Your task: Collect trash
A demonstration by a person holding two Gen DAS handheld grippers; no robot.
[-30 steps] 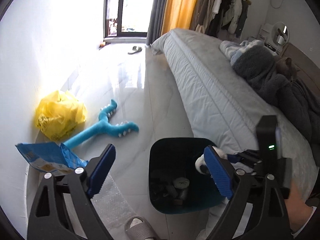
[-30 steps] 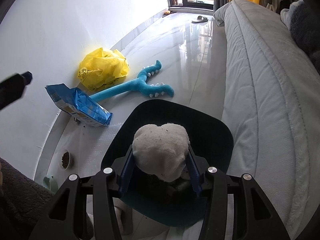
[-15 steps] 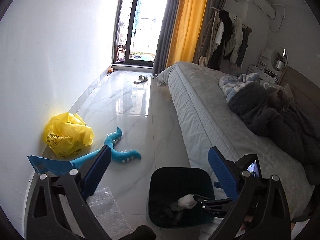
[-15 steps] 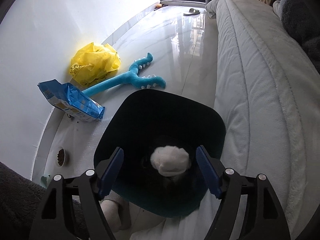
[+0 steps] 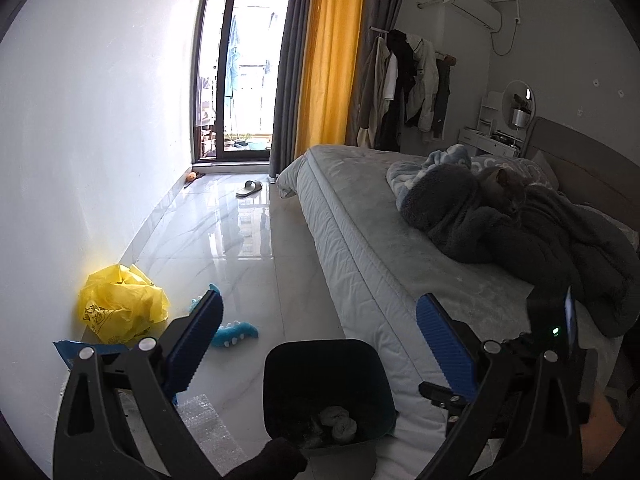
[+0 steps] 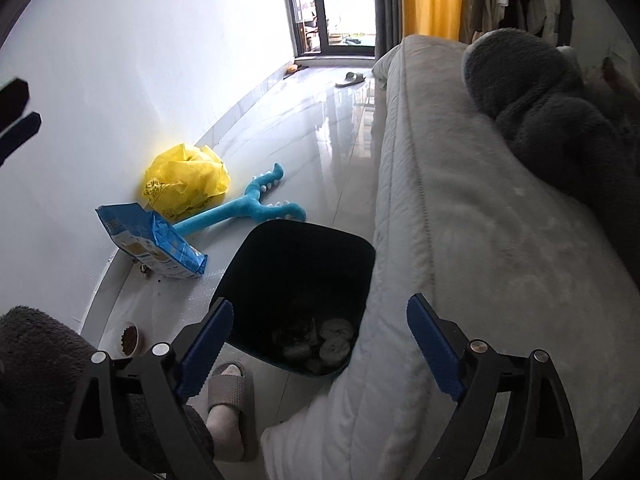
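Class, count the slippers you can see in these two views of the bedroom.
2: one slipper lies alone on the floor near the balcony door; another slipper is on the person's foot beside the bin. Others may be hidden.

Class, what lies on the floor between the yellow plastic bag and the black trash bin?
In the right wrist view, a blue plush toy lies between the yellow bag and the trash bin.

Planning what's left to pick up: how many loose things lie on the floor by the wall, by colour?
Yellow: 1, bag
Blue: 2, food pack, toy
Clear: 1, bubble wrap
Total: 4
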